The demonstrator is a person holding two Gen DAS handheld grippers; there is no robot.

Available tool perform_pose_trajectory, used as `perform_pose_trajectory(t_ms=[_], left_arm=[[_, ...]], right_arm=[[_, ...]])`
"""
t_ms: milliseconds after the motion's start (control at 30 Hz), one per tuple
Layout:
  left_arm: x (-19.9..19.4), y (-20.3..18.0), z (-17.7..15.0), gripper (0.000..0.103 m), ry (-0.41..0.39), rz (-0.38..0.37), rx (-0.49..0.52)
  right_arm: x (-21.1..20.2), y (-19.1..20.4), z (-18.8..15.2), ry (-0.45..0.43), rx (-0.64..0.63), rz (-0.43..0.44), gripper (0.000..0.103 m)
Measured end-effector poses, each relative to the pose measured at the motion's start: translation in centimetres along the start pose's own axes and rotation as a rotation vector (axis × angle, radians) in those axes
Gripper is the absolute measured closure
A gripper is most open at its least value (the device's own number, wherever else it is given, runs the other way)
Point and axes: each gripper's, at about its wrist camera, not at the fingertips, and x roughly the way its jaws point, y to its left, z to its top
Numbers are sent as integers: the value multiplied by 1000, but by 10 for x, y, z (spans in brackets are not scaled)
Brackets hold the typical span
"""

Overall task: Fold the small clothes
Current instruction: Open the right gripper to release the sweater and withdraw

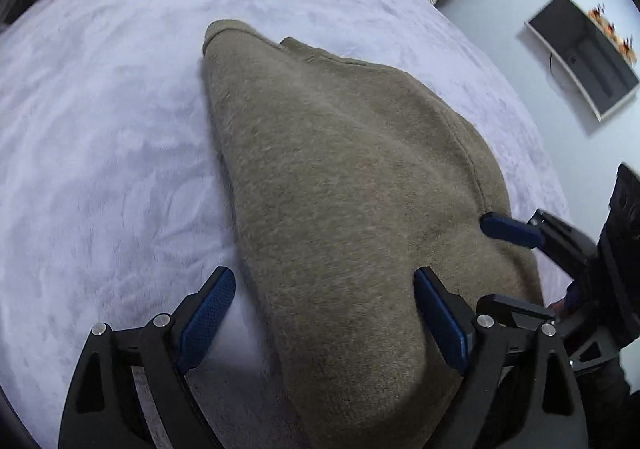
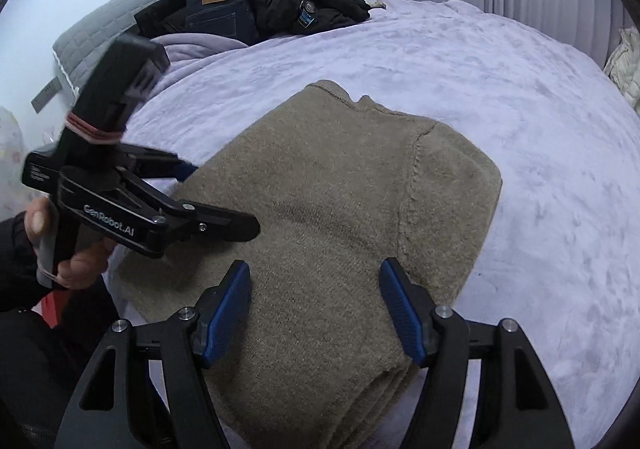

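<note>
In the right wrist view, far left, a person's hand [image 2: 76,249] in a black sleeve grips the handle of the left gripper [image 2: 224,197], a black two-finger hand-held unit with blue pads. White lettering on its body reads "GenRobot.AI". A red rubber band is wrapped around the upright black module on top of it. The unit is tilted downward, fingers reaching over the near left part of the folded olive-brown knitted sweater [image 2: 340,209]. In the left wrist view the jaws of this gripper [image 1: 324,313] stand wide apart; the left pad hangs over the pale lilac plush blanket [image 1: 100,129], the right pad over the sweater, and nothing is clamped between them.

At rear centre-left of the right wrist view, dark blue jeans [image 2: 220,17] with a tan waistband patch, text unreadable, lie beside a black jacket [image 2: 304,5] bearing a small blue label, also unreadable.

The sweater lies folded at the centre of the blanket, its stacked edges toward the cameras.

The right gripper [image 2: 316,313], same black and blue construction, is angled downward above the sweater's near edge. Its jaws are apart and straddle the folded stack; whether the pads touch the fabric cannot be determined. In the left wrist view, one of its blue fingertips [image 1: 510,229] rests against the sweater's right edge.
</note>
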Motion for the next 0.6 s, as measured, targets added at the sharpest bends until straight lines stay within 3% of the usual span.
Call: perform_pose_trajectory(t_ms=[133, 300, 433, 600], left_arm=[[-12, -7, 0, 11, -16, 59, 23], [-51, -18, 18, 11, -144, 174, 57], [-23, -8, 36, 11, -70, 373, 73], [-6, -1, 36, 0, -74, 424, 100]], right_arm=[[3, 2, -3, -20, 2, 1, 32], [-14, 2, 8, -40, 28, 29, 32], [-13, -5, 27, -71, 18, -1, 28], [14, -29, 36, -19, 63, 14, 28]])
